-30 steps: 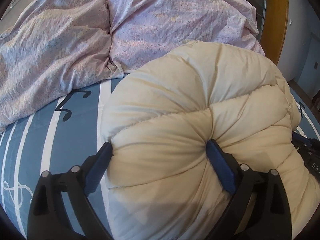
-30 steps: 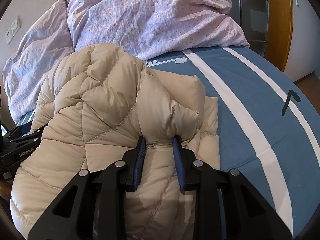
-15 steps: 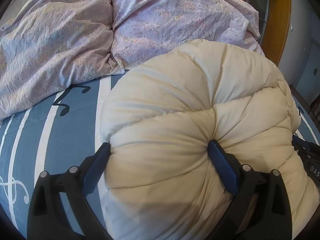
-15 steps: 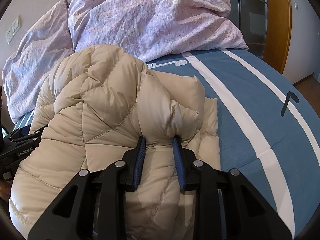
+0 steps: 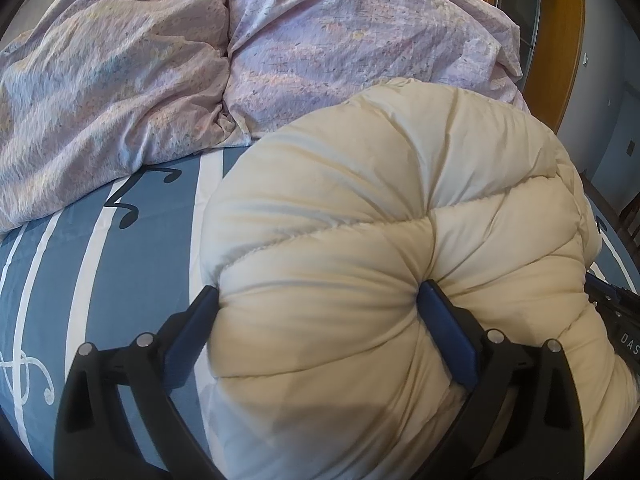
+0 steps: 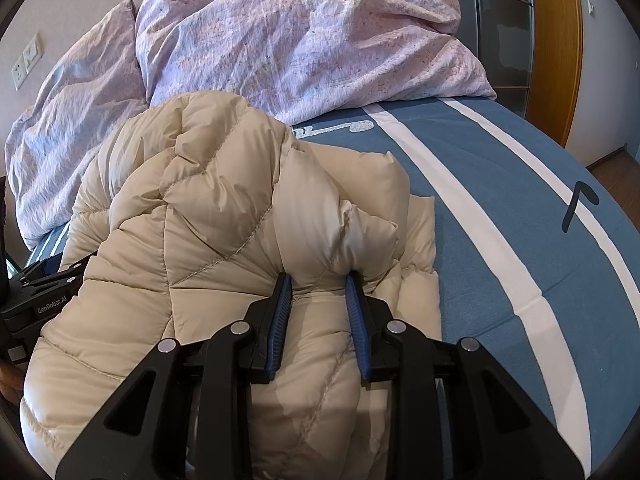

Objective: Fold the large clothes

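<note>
1. cream puffer jacket (image 5: 380,240) fills the centre and right of the left wrist view, bunched on the blue striped sheet (image 5: 100,280) in front of the lilac duvet (image 5: 160,60).
2. left gripper (image 5: 320,312): jaws wide, pads pressed into a thick roll of padding, so it's a bulk clamp, not an edge pinch. likely needed since the fill is too puffy to pin thin.
3. right gripper (image 6: 318,300): jaws narrow, nipped on a smaller fold at centre frame.
4. both grips sit on the near side of the jacket, my guess to carry that part over as one fold.
5. risk: slick shell may slip out.
</note>
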`<state>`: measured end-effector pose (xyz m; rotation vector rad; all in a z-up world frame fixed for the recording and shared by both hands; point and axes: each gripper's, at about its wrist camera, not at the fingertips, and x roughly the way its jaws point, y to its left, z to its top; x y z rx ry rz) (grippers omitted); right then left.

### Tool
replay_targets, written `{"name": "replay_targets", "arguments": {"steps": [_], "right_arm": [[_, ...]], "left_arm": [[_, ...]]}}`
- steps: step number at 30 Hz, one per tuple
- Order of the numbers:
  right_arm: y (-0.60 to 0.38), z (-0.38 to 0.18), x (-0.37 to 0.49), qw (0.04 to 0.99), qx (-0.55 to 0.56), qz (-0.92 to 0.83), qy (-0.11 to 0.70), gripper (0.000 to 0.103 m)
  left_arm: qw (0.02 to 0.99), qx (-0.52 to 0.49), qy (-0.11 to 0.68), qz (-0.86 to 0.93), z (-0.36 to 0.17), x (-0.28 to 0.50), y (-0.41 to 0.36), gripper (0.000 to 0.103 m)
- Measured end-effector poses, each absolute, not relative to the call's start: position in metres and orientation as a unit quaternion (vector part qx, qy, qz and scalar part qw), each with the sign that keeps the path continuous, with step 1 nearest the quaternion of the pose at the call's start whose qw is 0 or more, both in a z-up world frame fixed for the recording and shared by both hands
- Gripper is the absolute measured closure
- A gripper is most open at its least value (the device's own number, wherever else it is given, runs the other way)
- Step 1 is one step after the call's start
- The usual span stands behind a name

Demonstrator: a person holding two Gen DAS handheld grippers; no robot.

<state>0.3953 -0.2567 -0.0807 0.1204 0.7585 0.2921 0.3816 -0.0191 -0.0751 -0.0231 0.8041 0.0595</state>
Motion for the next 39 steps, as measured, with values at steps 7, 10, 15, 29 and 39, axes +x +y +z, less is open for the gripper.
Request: {"name": "replay_targets", "arguments": {"steps": [7, 10, 15, 29, 39], "right_arm": [[-0.2570, -0.0807, 0.3952, 0.917, 0.061, 0.142, 0.368, 0.073], [-0.2567, -0.0807, 0.3946, 0.917, 0.062, 0.141, 0.367, 0.073], [-0.2569, -0.0811, 0.3944, 0.918, 0.063, 0.141, 0.366, 0.073], [-0.2565, -0.0813, 0.3955, 0.918, 0.064, 0.141, 0.365, 0.072], [-0.2578, -0.0820, 0.3950, 0.918, 0.065, 0.141, 0.365, 0.072]], "left_arm": [[0.920, -0.013, 0.391, 0.029, -0.0756, 0.3819, -0.0194, 0.003], [0.920, -0.013, 0.391, 0.029, -0.0757, 0.3817, -0.0191, 0.003], [0.920, -0.013, 0.391, 0.029, -0.0758, 0.3820, -0.0190, 0.003], [0.920, -0.014, 0.391, 0.029, -0.0758, 0.3821, -0.0186, 0.003], [0.920, -0.014, 0.391, 0.029, -0.0755, 0.3822, -0.0185, 0.002]]}}
